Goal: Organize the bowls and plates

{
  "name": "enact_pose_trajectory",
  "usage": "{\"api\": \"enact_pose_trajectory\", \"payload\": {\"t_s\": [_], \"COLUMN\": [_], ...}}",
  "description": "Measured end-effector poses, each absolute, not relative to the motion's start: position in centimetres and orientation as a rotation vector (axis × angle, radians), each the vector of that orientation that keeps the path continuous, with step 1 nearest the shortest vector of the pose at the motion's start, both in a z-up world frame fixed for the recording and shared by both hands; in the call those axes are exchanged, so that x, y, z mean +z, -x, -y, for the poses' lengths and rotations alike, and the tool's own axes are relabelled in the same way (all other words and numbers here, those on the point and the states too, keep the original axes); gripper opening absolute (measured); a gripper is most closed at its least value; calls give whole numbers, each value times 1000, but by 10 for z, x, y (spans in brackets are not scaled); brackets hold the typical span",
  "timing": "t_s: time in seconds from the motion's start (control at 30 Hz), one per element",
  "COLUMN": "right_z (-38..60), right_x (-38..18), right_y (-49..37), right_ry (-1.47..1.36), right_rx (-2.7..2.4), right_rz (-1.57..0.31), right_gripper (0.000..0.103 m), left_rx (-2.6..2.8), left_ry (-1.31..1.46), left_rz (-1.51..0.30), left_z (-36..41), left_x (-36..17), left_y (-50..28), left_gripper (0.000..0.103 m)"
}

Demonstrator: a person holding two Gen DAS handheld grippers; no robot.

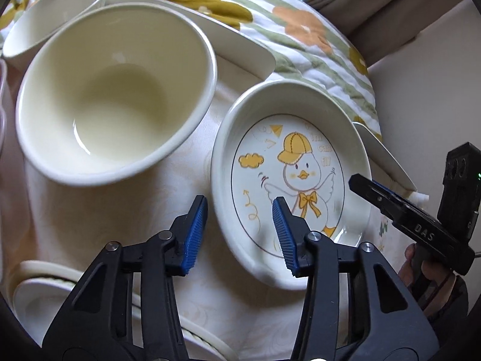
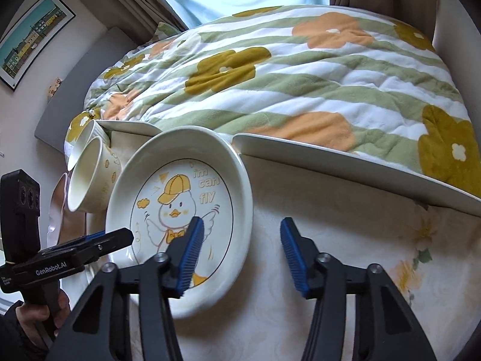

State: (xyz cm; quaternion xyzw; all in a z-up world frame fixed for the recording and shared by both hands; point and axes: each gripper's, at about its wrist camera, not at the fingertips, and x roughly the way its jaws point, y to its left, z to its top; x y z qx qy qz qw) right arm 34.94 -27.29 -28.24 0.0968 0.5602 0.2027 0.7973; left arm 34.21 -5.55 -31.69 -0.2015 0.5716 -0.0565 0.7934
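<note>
Both pairs of jaws stand apart, each straddling a rim of the duck plate [image 1: 288, 180].

Our left gripper [image 1: 239, 231] has one finger over the plate's left rim; our right gripper [image 2: 240, 249] has one over its right rim. The plate lies on the pale tablecloth [image 2: 345, 255], just beside a cream bowl [image 1: 114, 90], with a second bowl [image 1: 57, 12] behind it.
</note>
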Motion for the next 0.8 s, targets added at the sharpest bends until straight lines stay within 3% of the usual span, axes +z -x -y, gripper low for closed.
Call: {"api": "enact_pose_trajectory", "payload": {"t_s": [0.03,0.1,0.17,0.27,0.8], "right_z": [272,272,271,269,273], "right_x": [-286,-287,-288,-290,-257], "right_y": [-352,-356,-357,-358,-330], "right_ry": [-212,-216,-216,-222,-235], "right_rx": [439,444,453,468,453], "right_rz": [-1209,-1201,-1196,-1201,-1113], "right_gripper": [33,31,23,12,12], "left_rx": [-120,-116,-108,-104,-135], "left_ry": [426,419,405,390,278], "left_rz": [-1230,-1227,-1229,-1225,-1126], "left_z": [56,55,53,52,57], "left_x": [-317,-318,-319,-320,-279], "left_y": [-344,-347,-348,-348,-324], "left_gripper": [36,30,18,15,15]}}
